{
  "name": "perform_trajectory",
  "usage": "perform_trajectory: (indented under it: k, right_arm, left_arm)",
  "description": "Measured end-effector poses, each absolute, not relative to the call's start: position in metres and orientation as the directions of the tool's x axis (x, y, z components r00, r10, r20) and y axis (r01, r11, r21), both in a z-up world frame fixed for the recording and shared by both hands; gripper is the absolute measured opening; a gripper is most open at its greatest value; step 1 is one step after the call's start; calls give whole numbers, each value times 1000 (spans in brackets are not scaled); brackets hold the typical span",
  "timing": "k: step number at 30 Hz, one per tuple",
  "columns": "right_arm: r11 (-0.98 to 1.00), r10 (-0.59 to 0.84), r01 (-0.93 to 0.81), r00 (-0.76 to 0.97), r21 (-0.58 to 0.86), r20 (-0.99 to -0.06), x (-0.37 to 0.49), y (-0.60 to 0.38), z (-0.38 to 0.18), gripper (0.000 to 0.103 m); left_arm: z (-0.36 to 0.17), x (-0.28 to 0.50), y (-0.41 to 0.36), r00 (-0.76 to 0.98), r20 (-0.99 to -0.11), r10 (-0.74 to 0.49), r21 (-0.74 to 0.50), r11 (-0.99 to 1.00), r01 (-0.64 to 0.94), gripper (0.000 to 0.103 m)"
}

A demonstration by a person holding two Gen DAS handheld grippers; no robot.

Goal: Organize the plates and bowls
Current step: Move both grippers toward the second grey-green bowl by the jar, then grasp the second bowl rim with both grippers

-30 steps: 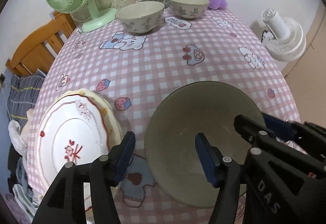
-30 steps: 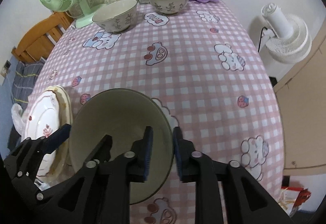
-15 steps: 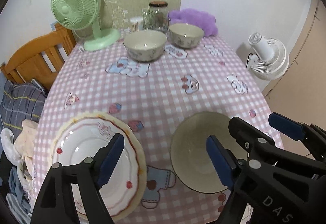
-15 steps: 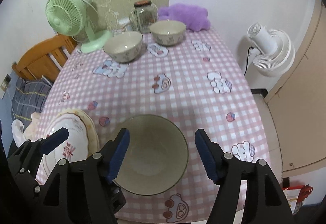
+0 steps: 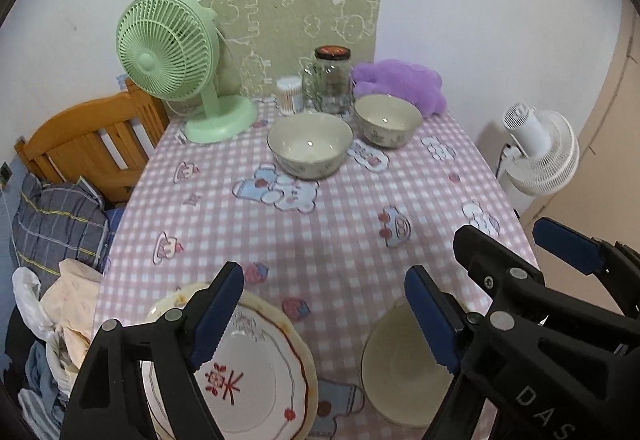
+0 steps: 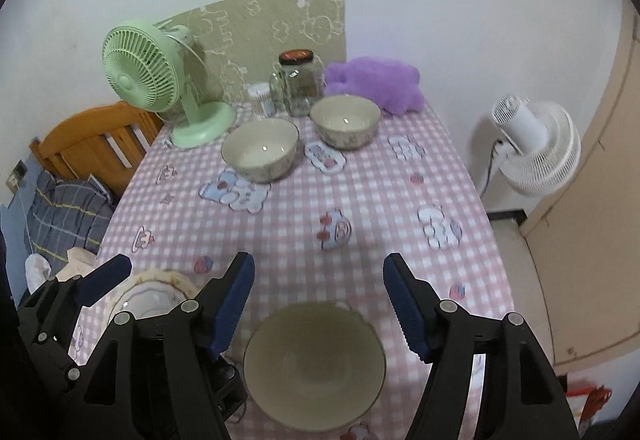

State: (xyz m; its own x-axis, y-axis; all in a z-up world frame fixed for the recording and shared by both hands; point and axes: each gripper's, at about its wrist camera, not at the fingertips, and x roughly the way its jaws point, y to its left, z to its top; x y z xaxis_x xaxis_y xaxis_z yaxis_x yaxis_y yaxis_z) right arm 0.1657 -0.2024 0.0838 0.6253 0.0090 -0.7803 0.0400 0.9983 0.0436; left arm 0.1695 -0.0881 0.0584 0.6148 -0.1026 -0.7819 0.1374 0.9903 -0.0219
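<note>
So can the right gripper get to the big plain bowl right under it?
Probably yes. The right gripper is open and empty, hanging above the big plain greenish bowl. Nothing lies between them, and the left gripper sits off to the side over the stacked plates.

White capital letters "DAS" are printed on the black body of a hand-held gripper (image 5: 560,260) at the lower right of the left wrist view; the lettering is cut by the frame edge. A red mark resembling a written character sits at the centre of the plate (image 5: 248,392) at the lower left of the same view; it cannot be read. No other text is legible.
</note>
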Motion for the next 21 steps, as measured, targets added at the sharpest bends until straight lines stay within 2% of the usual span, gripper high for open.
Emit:
perform_trajectory:
  k: [7,13,21]
  right_arm:
    - [998,66,-37,633,55,-771,214,-212,88,70]
    - [986,146,-153,639,61,-755,262,-210,84,70]
    - [982,146,-185,618,38,-773,330,-204,58,70]
  left_arm:
    - [62,209,-97,627,-779,-28,-2,999,42,85]
    - [58,250,-103,650,-760,-13,-16,1000,2,85]
    - [32,310,-97,630,-772,83,8,993,-122,84]
